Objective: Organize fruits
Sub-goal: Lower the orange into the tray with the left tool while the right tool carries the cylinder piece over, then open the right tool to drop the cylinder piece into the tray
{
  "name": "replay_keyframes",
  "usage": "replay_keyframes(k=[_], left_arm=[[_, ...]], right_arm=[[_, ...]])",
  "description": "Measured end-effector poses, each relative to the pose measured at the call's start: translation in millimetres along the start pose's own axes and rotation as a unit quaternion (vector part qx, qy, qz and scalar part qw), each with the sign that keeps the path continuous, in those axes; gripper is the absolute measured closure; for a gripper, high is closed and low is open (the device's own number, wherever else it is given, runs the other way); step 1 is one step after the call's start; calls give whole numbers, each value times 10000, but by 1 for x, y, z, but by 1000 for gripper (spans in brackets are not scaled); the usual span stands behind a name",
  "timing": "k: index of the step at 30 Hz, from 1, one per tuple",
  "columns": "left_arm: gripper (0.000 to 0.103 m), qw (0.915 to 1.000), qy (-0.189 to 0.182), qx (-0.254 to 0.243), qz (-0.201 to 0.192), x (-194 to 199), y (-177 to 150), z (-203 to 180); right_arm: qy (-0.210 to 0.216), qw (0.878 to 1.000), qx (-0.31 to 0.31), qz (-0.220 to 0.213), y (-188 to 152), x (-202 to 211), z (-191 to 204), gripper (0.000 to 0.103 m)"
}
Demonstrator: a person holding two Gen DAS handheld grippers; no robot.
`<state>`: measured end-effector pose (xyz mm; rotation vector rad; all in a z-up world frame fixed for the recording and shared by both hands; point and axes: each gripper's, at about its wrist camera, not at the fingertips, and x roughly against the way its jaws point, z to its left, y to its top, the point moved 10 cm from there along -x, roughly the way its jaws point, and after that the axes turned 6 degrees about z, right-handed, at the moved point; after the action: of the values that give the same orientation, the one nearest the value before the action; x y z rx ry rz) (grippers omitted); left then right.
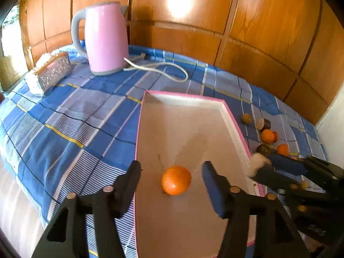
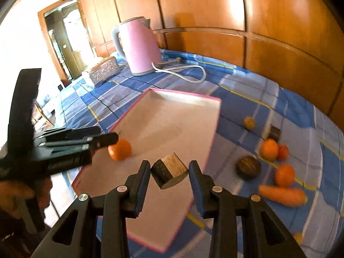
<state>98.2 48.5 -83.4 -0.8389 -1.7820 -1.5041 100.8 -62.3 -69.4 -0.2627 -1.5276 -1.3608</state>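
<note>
My right gripper (image 2: pixel 169 173) clasps the dark-skinned, pale-faced cut fruit chunk (image 2: pixel 169 173) above the pink-rimmed shallow tray (image 2: pixel 185 116); my left gripper (image 1: pixel 172 177), jaws apart, straddles the round orange (image 1: pixel 176 180) resting inside that tray.

- The left gripper (image 1: pixel 172 174) is built of black plastic arms; its fingers (image 1: pixel 211 185) bear flat blue pads on their inner faces.
- Round silver-and-brass screw heads sit at the pivots behind those pads.
- The right gripper (image 2: pixel 169 176) has the same black frame, blue-lined fingers (image 2: pixel 196 178) and pale round screws behind the pads.
- Triangular cut-outs pierce its rear arms behind those screws.
- Pale lettering, unreadable, runs along the left gripper's side in the right wrist view.
</note>
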Motion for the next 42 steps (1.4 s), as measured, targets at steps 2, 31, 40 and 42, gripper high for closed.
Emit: replay_keyframes(k=[2,31,40,42], left_arm=[[41,9999,108,-19,-106,6,3,1],[19,9994,-103,-238,-213,13,-11,-29],[19,9978,-526,-390,-24,8,-13,-55],[19,9967,-612,-529,-17,8,-13,-64]], right_arm=[[-15,10000,32,-8,8,-7,6,64],[-568,9882,-1417,-134,-66,39,-73,52],[-1127,9663,-2310,-111,-124,72,-144,53],[-1209,9607,-2494,-119,-132,76,-159,60]])
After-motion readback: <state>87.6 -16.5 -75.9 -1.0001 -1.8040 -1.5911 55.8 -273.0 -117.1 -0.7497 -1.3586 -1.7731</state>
